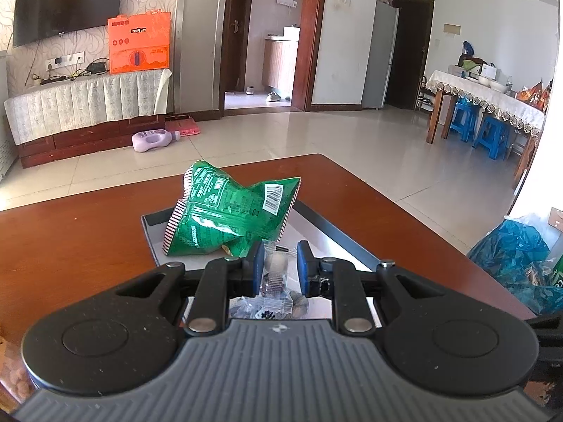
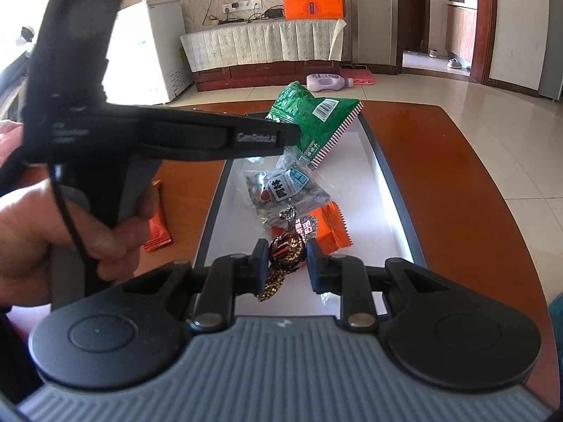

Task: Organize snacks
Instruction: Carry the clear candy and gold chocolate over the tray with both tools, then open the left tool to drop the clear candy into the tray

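Seen from the right wrist, leftmost on the reddish-brown surface (image 2: 440,176): a small orange wrapper (image 2: 158,228), outside the tray, partly hidden behind the hand (image 2: 59,225) that carries the left claw. Then a shallow white tray (image 2: 387,183) with a dark rim, holding the snacks. At its far end, a puffy green chip bag (image 2: 309,119): likely light, air-filled, crushable; best pinched on a crimped striped edge, not the belly. Nearer, a clear packet of small dark snacks (image 2: 285,190), thin, crinkly film, probably slippery; best taken at a sealed seam. Next, touching it, an orange wrapper (image 2: 330,228). Nearest, a foil-wrapped candy (image 2: 286,249), small, shiny, with twisted ends, between the parted pads of the right claw (image 2: 285,263); released, not visibly pressing. From the left wrist, the left claw (image 1: 279,267) open around the clear packet (image 1: 276,274), pads apart, not gripping.
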The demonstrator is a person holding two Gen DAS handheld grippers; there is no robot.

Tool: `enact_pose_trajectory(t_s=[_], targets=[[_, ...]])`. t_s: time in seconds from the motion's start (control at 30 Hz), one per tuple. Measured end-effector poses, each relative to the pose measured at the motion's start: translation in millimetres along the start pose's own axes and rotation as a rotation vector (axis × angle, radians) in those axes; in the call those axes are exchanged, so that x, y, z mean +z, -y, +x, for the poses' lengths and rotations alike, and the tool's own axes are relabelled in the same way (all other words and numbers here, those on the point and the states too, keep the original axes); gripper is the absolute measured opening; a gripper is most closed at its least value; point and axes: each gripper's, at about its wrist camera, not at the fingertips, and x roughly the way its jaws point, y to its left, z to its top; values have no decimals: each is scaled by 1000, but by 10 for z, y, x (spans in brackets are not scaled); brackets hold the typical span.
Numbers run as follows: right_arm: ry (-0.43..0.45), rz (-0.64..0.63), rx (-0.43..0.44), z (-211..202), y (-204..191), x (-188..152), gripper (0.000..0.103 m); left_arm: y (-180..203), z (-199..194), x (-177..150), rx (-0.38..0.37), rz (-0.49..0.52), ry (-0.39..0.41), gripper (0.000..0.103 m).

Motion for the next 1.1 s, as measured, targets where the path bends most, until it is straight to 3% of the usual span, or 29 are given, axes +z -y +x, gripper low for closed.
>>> enact_pose_trajectory(t_s=[0.67,0.77,0.83,0.9,1.1], targets=[[-15,2,8,46,50,-12,26,19,615,15,0,39,-71,25],[-17,9,4,53,68,-17,26,-4,674,15,-7,35,-81,38],[-18,15,0,62,88,-19,26,2,673,23,-14,42,-76,62],[-20,24,-5,68,105,-19,26,40,624,17,-1,64,-47,72],[-28,45,-15,119,104,-12,26,86,476,43,3,103,-6,75]])
